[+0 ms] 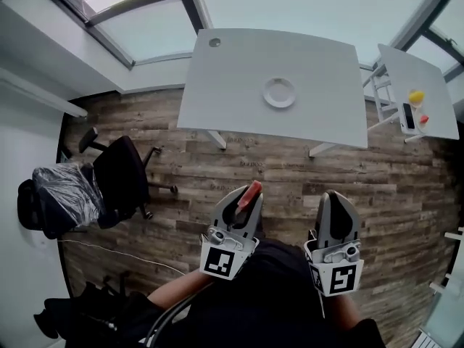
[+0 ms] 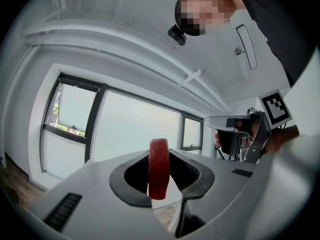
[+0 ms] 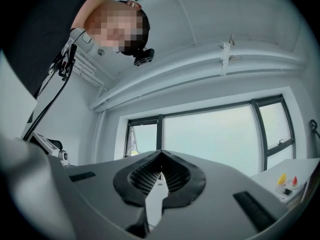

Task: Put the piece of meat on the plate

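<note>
A red piece of meat [image 1: 250,193] is pinched between the jaws of my left gripper [image 1: 245,196], held level above the wooden floor. In the left gripper view the meat [image 2: 159,170] stands on edge between the dark pads of the left gripper [image 2: 160,154]. A round white plate [image 1: 279,93] lies on the white table [image 1: 232,64] farther ahead, well apart from both grippers. My right gripper [image 1: 338,199] hangs beside the left one; in its own view the right gripper [image 3: 161,155] has its tips together with nothing between them.
A black office chair [image 1: 122,174] and a plastic-wrapped chair [image 1: 61,193] stand at the left. A second white table [image 1: 428,78] at the right carries a yellow object [image 1: 416,96] and a small red one [image 1: 424,119]. Windows run behind the tables.
</note>
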### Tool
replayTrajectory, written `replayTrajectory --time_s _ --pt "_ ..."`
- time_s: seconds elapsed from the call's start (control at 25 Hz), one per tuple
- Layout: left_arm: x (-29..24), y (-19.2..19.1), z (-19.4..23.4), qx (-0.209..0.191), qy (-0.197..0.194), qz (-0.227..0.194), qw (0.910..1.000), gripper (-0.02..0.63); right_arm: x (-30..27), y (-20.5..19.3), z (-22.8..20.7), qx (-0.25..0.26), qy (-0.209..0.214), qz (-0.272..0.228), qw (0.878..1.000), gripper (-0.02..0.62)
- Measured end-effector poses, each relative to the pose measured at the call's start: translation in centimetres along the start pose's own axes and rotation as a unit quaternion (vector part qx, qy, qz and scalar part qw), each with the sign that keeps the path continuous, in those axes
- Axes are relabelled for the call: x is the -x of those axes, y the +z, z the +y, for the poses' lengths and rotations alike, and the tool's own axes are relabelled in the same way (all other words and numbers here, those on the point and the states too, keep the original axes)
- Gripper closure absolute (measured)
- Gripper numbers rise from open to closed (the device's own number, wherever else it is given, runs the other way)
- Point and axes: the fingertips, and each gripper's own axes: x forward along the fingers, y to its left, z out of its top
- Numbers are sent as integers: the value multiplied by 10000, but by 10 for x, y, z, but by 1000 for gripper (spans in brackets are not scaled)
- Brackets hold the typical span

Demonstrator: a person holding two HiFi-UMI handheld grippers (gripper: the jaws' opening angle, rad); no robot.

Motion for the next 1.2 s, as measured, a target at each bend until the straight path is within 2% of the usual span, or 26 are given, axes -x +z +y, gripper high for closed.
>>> replayTrajectory --time_s 0.12,0.32,0.56,0.72,0.92,1.08,1.2 --pt "-21 6 34 130 46 -62 9999 511 -36 -18 6 -34 31 207 9998 594" --pt "-52 16 67 58 35 -184 9998 511 -68 -38 -9 -4 -82 458 9989 594" --pt "-76 16 77 330 286 -171 9989 511 -99 -47 -23 -59 123 452 9989 594" --pt "-89 22 88 275 462 -227 9983 511 -124 -64 -32 -64 250 420 9988 594" --pt "-112 25 100 164 432 -184 9988 511 -145 -73 -45 -563 192 456 9972 594" --pt "-139 11 109 452 527 -107 9975 511 -149 -72 -59 -598 165 471 9970 594" --pt "-165 -11 113 659 579 121 9961 511 -154 -68 -72 -580 155 403 9974 594"
